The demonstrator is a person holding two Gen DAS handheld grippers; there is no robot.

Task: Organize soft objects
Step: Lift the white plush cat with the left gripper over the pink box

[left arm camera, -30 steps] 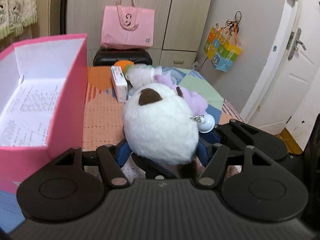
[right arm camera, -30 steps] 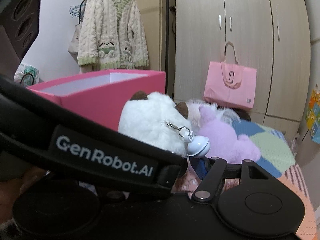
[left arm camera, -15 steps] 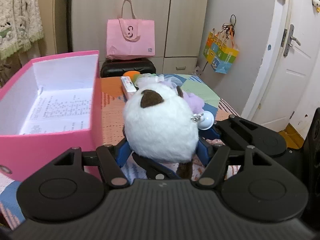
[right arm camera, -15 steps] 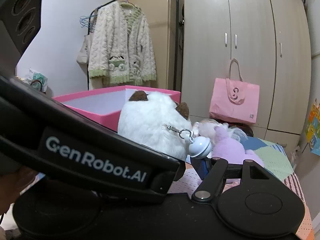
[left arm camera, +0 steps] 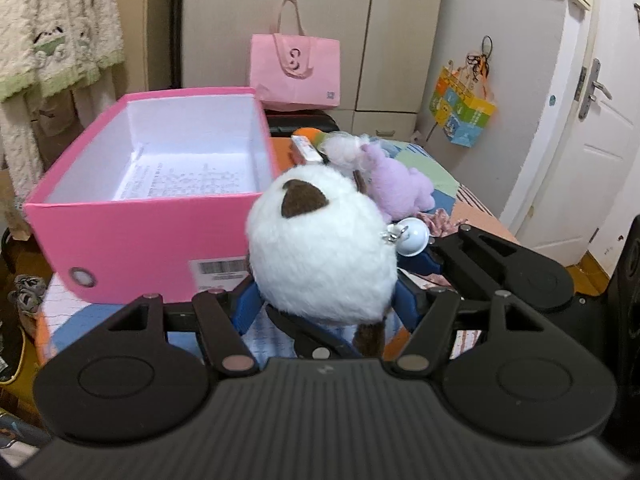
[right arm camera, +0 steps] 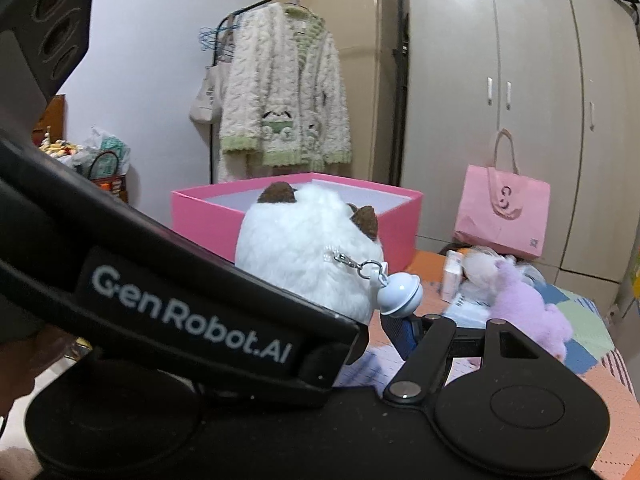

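The white plush toy sits low in the centre of the left wrist view, clamped between the blue fingers of the left hand-held gripper. It stands upright, brown ears at the top and tail hanging below, its long axis roughly vertical, with its small bell on the right side.

Just left of it, in the mid-left of the frame, is the open pink box. I'd carry the toy clear over the near wall before lowering, and release only once inside.

The right hand-held gripper is beside the bell; whether it grips the toy I cannot tell. A purple plush lies behind on the patchwork bed.
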